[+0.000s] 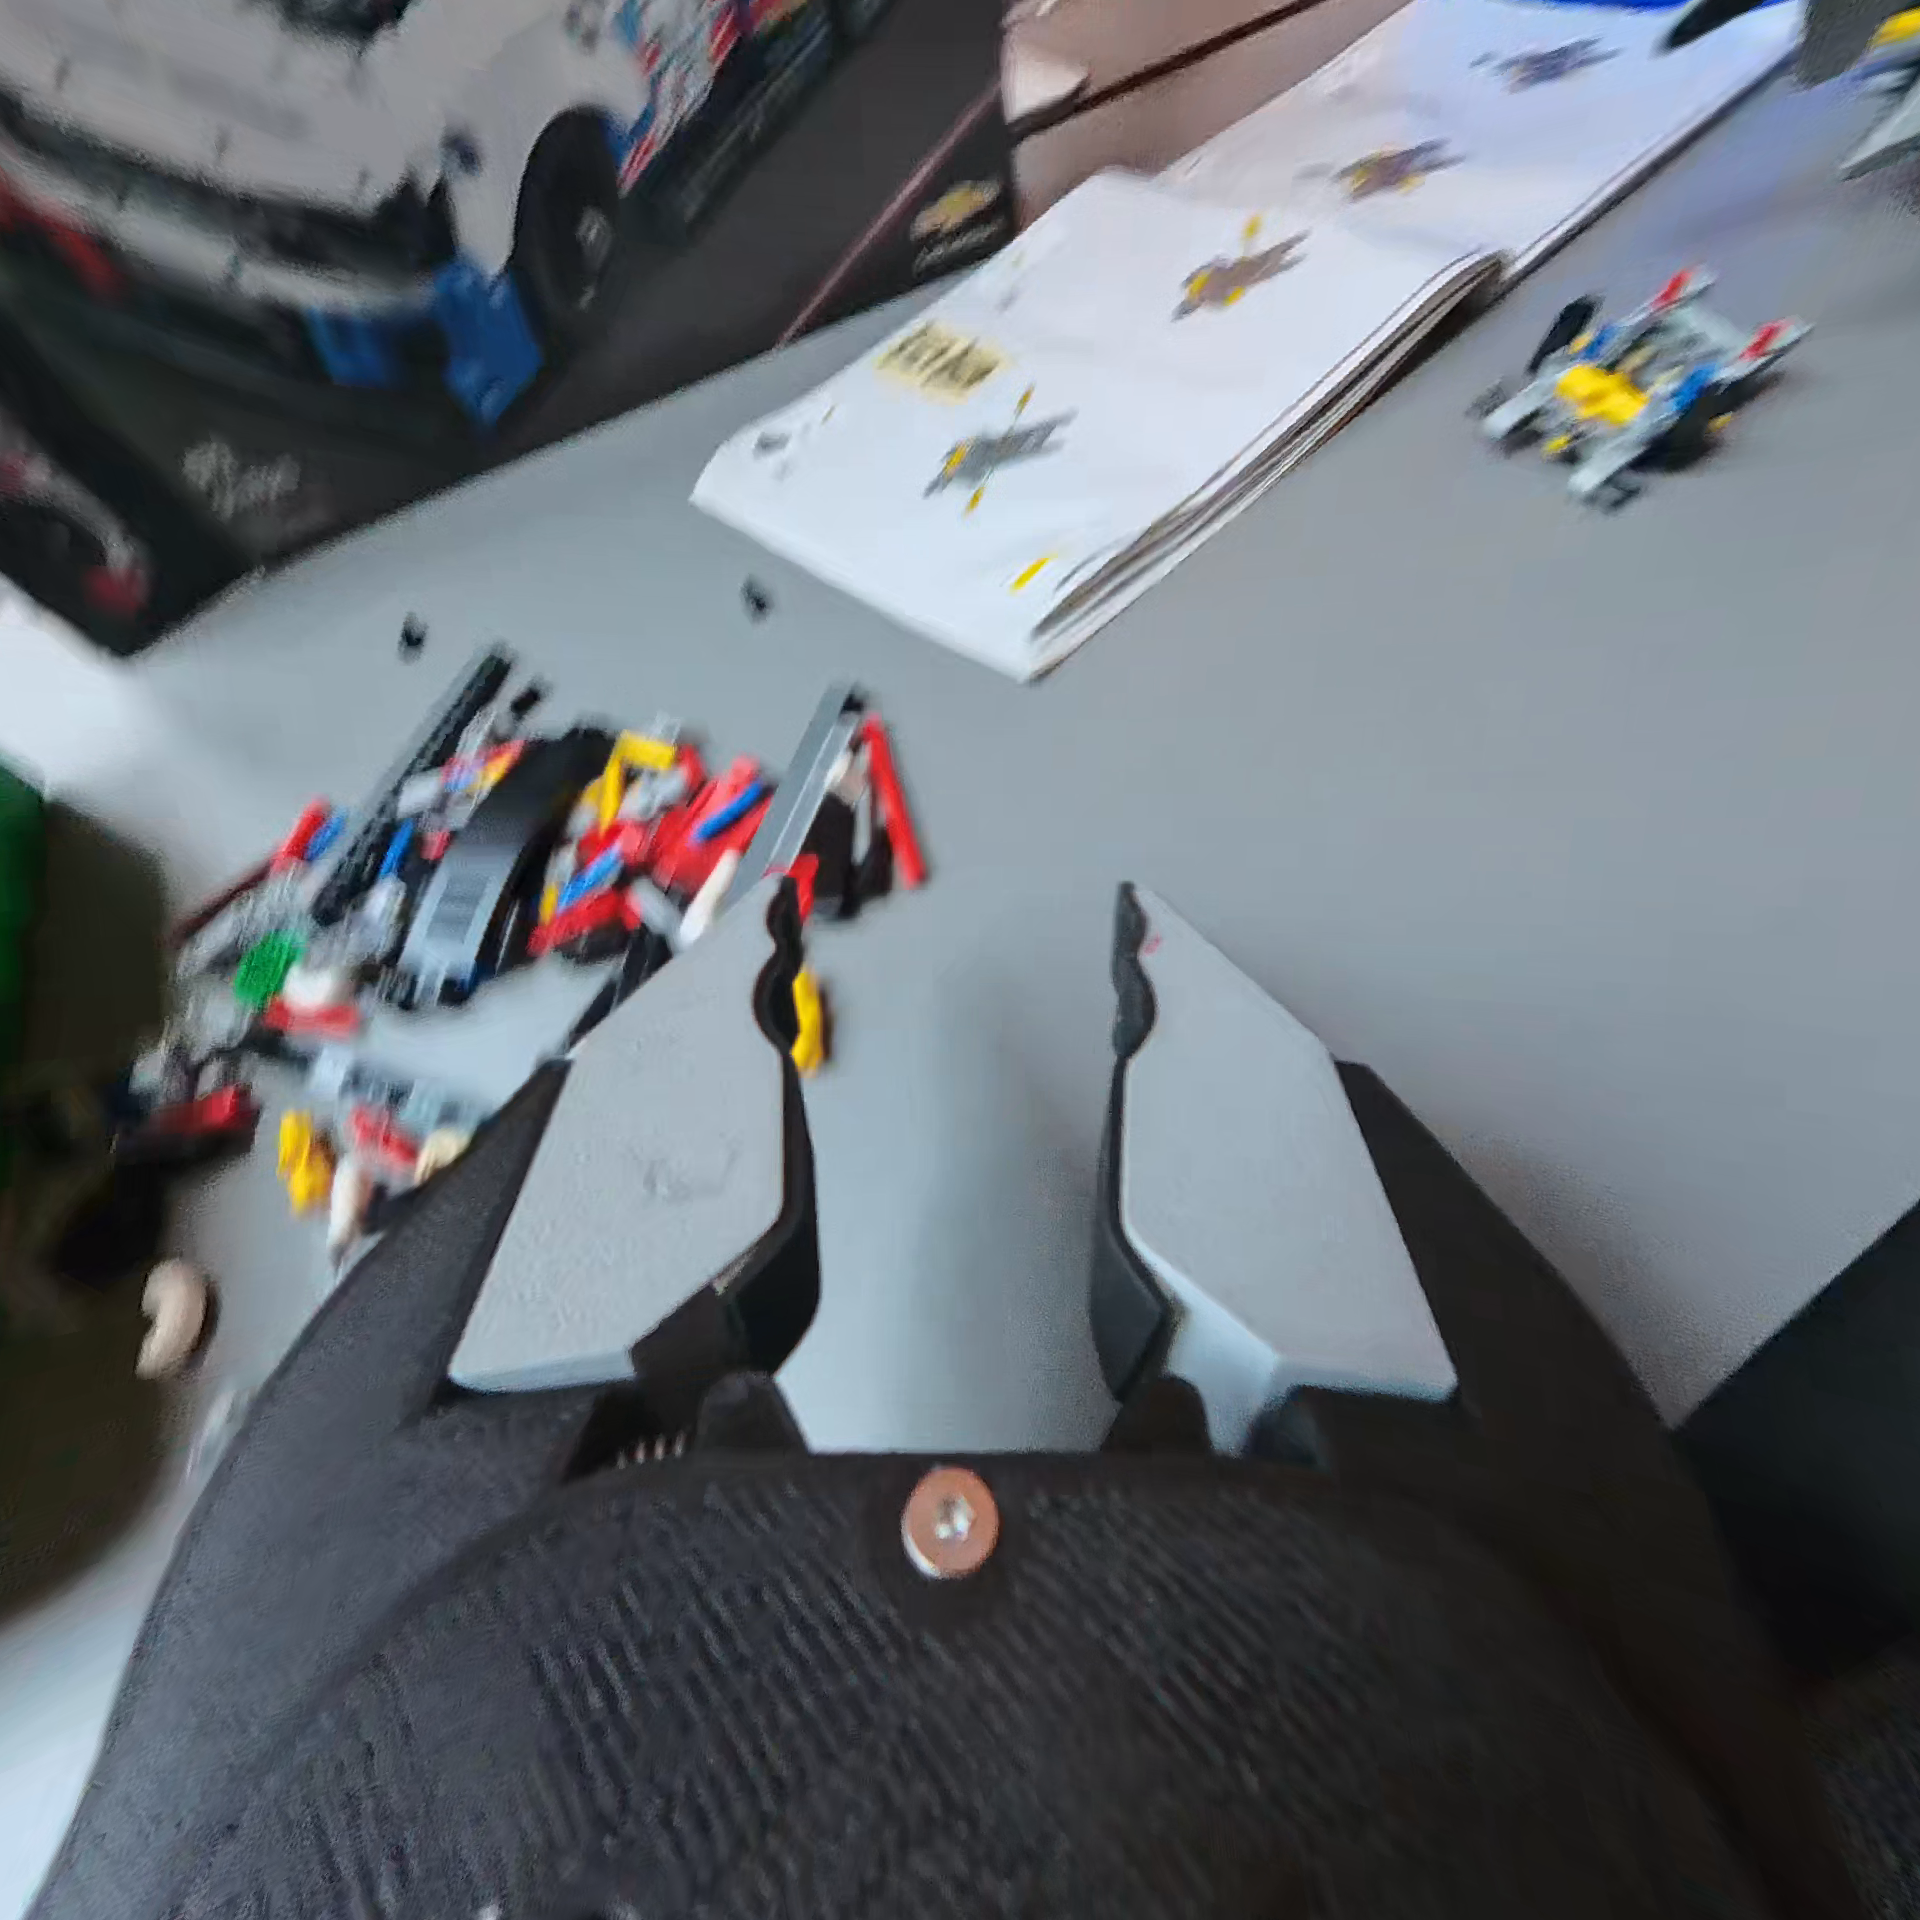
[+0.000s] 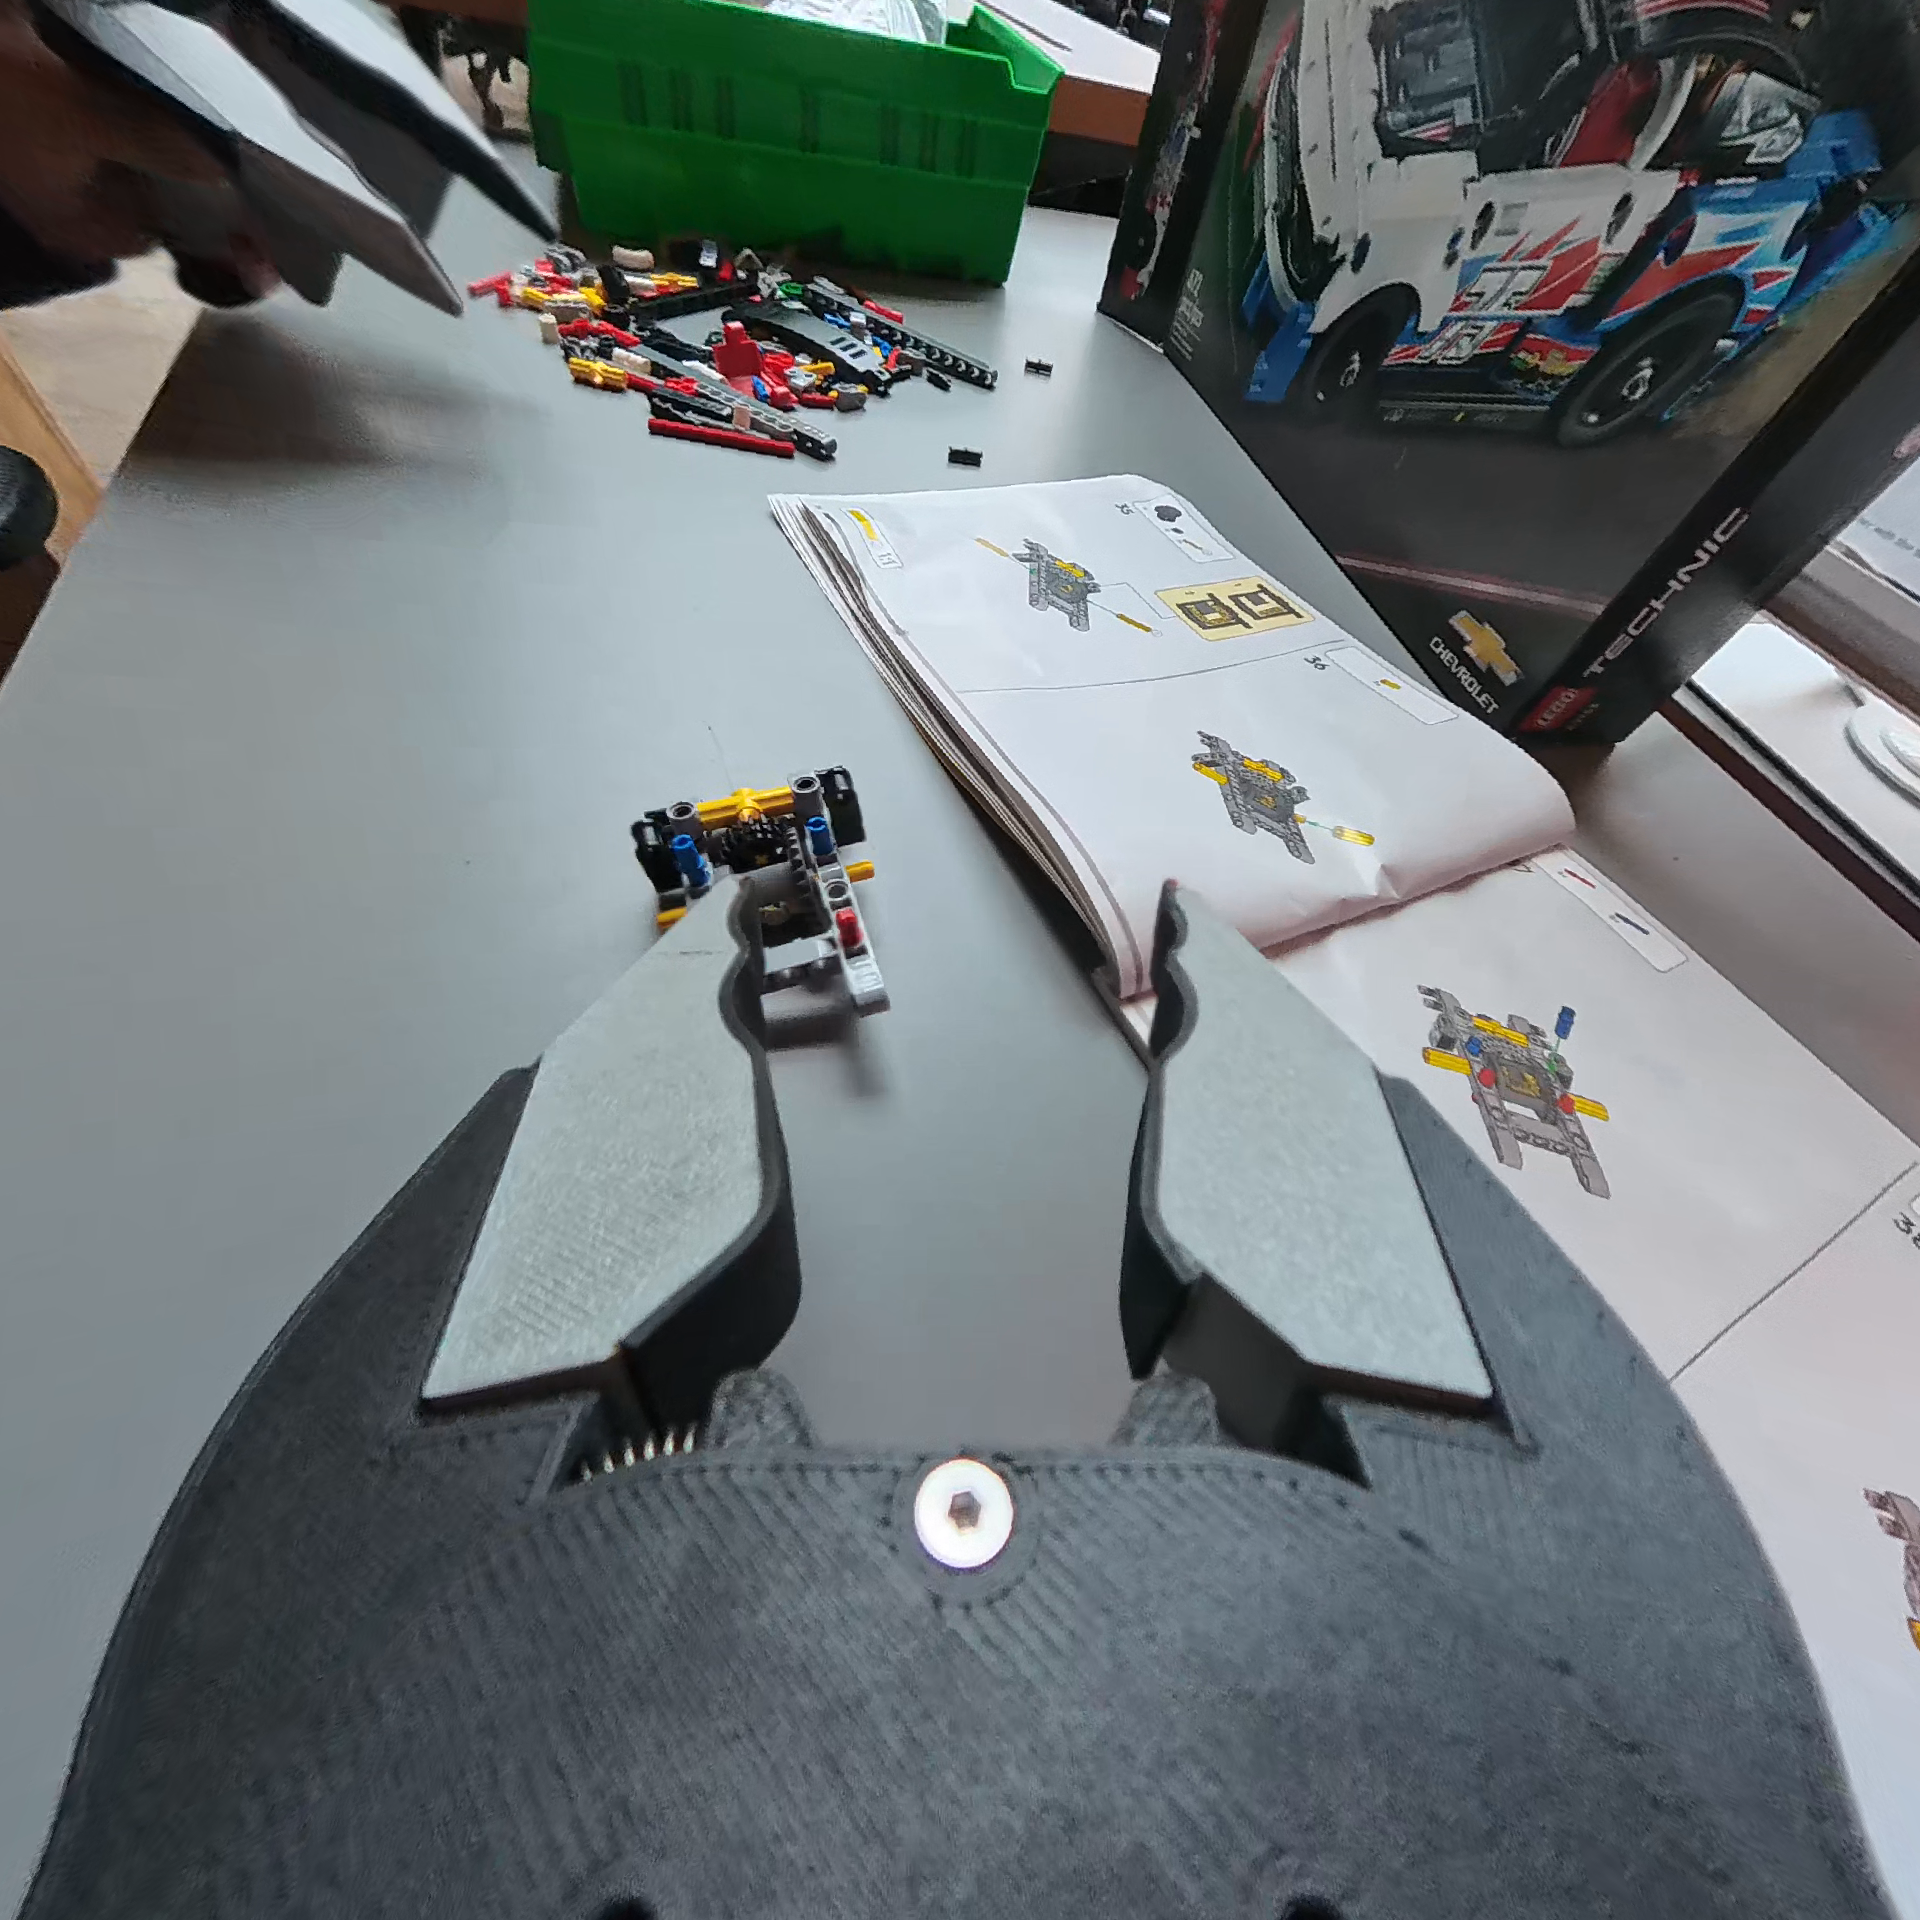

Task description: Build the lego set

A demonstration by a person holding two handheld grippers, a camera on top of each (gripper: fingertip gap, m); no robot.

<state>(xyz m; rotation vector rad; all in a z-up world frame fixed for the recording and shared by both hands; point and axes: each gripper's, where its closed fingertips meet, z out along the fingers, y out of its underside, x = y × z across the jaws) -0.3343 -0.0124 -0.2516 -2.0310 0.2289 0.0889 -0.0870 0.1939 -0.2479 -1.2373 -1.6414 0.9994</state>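
The left wrist view is blurred. My left gripper (image 1: 956, 935) is open and empty above the grey table, at the right edge of a pile of loose lego pieces (image 1: 520, 852). A small yellow piece (image 1: 808, 1018) shows just inside its left finger. The partly built grey, yellow and blue assembly (image 1: 1631, 395) sits far right. In the right wrist view my right gripper (image 2: 956, 925) is open and empty; its left fingertip overlaps the assembly (image 2: 769, 862), which stands on the table. The left gripper (image 2: 291, 156) shows at the top left, near the pile (image 2: 727, 343).
An open instruction booklet (image 2: 1143, 675) lies right of the assembly and also shows in the left wrist view (image 1: 1039, 416). The set's box (image 2: 1507, 260) stands behind it. A green bin (image 2: 800, 135) stands behind the pile. Two loose black pins (image 2: 971, 455) lie between the pile and the booklet. The tips of one gripper are about 35 centimetres away from the tips of the other.
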